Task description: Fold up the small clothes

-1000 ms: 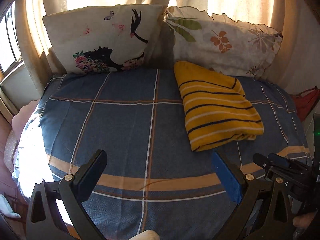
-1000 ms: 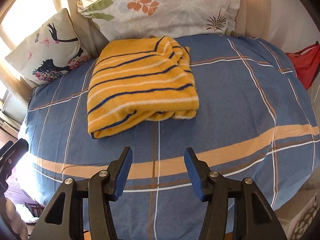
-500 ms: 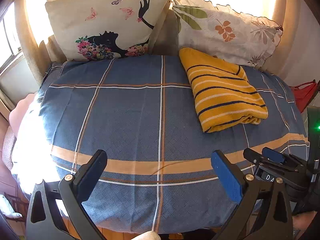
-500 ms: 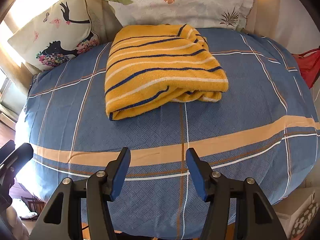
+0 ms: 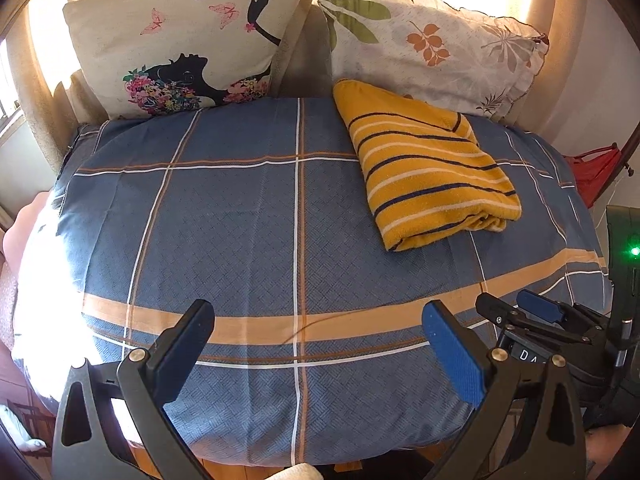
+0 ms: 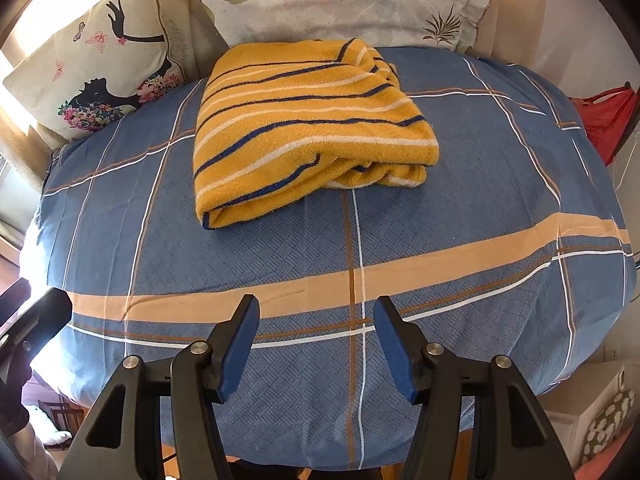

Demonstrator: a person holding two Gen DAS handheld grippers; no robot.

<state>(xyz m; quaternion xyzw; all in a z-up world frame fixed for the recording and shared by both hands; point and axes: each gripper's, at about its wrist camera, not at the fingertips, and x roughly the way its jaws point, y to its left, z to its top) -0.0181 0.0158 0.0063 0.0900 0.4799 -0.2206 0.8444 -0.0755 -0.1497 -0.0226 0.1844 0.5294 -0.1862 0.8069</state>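
A folded yellow garment with navy and white stripes lies on the blue plaid bedsheet, at the back right near the pillows. It also shows in the right wrist view, folded, lying flat. My left gripper is open and empty, held over the bed's near edge, well short of the garment. My right gripper is open and empty, also over the near edge, in line with the garment. The right gripper also shows in the left wrist view at the right.
Two pillows lean at the head of the bed: one with a woman's silhouette and one with leaves. A red bag is off the bed's right side. Curtains hang behind.
Both grippers have pulled back from the bed toward its near edge; the garment looks smaller and farther away. The garment itself has not moved.
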